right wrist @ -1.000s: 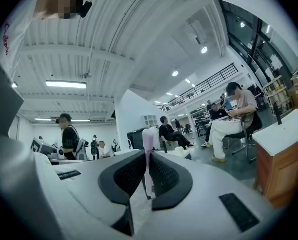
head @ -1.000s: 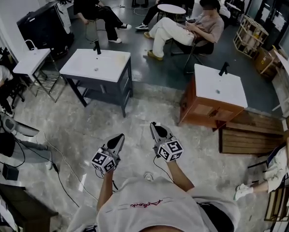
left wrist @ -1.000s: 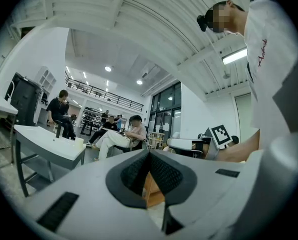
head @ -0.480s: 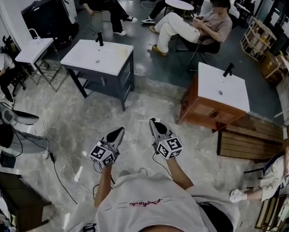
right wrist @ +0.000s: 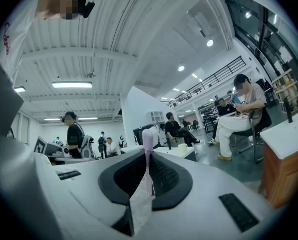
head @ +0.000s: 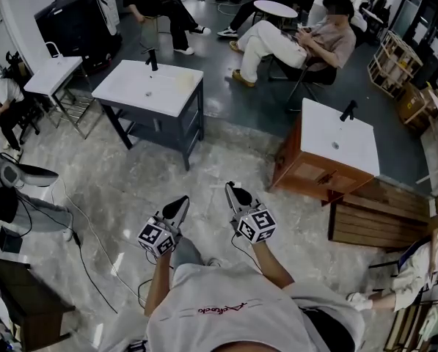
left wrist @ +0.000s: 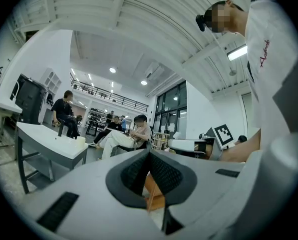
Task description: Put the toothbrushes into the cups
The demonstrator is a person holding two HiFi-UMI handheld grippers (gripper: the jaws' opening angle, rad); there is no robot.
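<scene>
The right hand-held gripper (head: pixel 235 191) is clamped narrow on a pink toothbrush (right wrist: pixel 147 156). The handle is pinched between its pads and the head stands upright above the jaws, probably so that it can go end-first into a cup. The left hand-held gripper (head: pixel 180 203) has its jaws together with nothing between them. Only a wooden cabinet (head: pixel 307 173), which stands beside the counter, shows through the slit.

Both grippers point level toward the counter (head: pixel 123 95), a white sink top on a dark frame. They are well short of it, over bare floor. A pale cup (right wrist: pixel 182 147) stands on that counter near one end; it is too small to tell whether anything is in it. No other cup or toothbrush can be made out. Judging by this, the task is at the carrying stage, and the toothbrush has not yet reached the cup.
</scene>
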